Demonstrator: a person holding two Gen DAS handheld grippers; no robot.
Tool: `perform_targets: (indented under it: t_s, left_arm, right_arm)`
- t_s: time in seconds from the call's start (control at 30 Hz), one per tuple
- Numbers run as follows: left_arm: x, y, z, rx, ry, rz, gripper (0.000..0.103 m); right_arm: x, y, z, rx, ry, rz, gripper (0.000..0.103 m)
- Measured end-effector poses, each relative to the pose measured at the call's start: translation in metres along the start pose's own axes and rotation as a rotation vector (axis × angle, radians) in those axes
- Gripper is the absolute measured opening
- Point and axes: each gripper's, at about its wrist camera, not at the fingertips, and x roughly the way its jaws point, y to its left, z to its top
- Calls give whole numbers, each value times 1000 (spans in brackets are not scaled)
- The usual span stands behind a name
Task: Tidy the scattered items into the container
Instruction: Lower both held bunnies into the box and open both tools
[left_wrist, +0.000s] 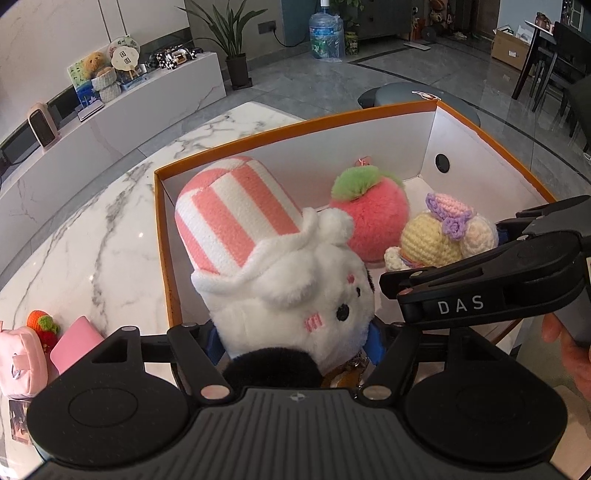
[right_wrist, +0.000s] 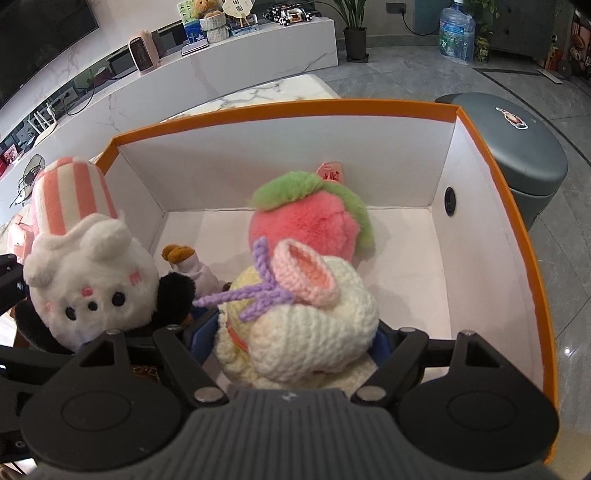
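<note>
An orange-rimmed white box (left_wrist: 295, 125) (right_wrist: 288, 107) sits on the marble table (left_wrist: 92, 221). A pink plush peach (left_wrist: 369, 221) (right_wrist: 306, 225) lies inside it. My left gripper (left_wrist: 295, 339) is shut on a white plush bunny with a pink-striped hat (left_wrist: 280, 295) (right_wrist: 92, 280), held over the box's near left corner. My right gripper (right_wrist: 295, 343) (left_wrist: 480, 266) is shut on a cream crochet doll with a pink and purple bow (right_wrist: 303, 314) (left_wrist: 439, 236), held over the box's near side.
A crochet strawberry (left_wrist: 42, 325), a pink card case (left_wrist: 74, 349) and a pink pouch (left_wrist: 18, 358) lie on the table left of the box. A grey stool (right_wrist: 517, 147) stands beyond the box's right wall. A low white cabinet (left_wrist: 110, 122) runs along the far left.
</note>
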Motion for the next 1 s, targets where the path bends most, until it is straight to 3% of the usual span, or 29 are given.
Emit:
perform_targets:
  t_s: [0.4,0.63,0.83,0.93,1.0]
  left_arm:
    - [-8,-3,0,8,-35,-9,86]
    - [-13,-5,1,18,-61,-9,89]
    - [-17,-1,-1,-5,-74,-2,89]
    - [-24,2,-1,-18,-97,-3,87]
    - [-30,3,0,-20,-117,-6,80]
  right_arm:
    - [-8,-5,1,27,-38,-5,88]
    - [-22,-9,3,75,-109,24,89]
    - [-24,-8,2,74,-113,24,89]
    - [-26,-8,0,77,-112,23,89]
    - [-26,-8,-1,76,-113,24,89]
